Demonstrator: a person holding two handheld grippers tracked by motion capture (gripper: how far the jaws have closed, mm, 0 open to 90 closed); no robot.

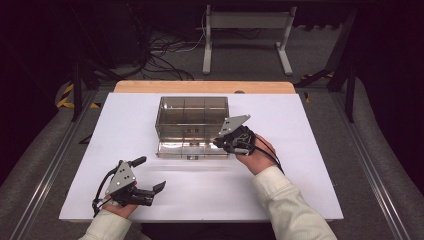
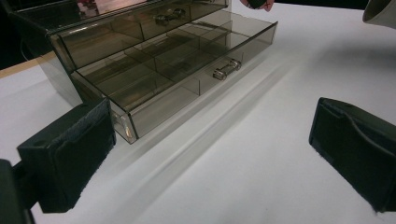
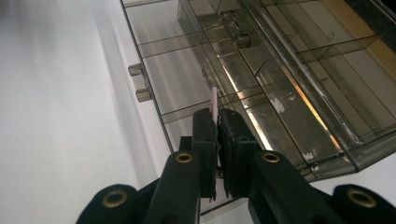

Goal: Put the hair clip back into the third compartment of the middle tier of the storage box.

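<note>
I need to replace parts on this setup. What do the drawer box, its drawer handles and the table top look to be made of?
The drawer box looks like smoke-tinted clear plastic, glossy: you see the dividers through its walls, and light glints on them. The drawer handles look like shiny metal or chromed plastic; which one is unclear. The table top is a smooth matt white sheet, with a wood-coloured edge showing at the far side.

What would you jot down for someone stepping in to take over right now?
Right gripper: shut on a thin pale card, held over the open lower drawer of the smoky clear organizer.
Left gripper: open, empty, over the white table near the front left edge.
Done: lower drawer pulled out; its compartments look empty.
Left, probably: drop the card into a compartment, then push the drawer shut. The upper drawer looks closed.
</note>
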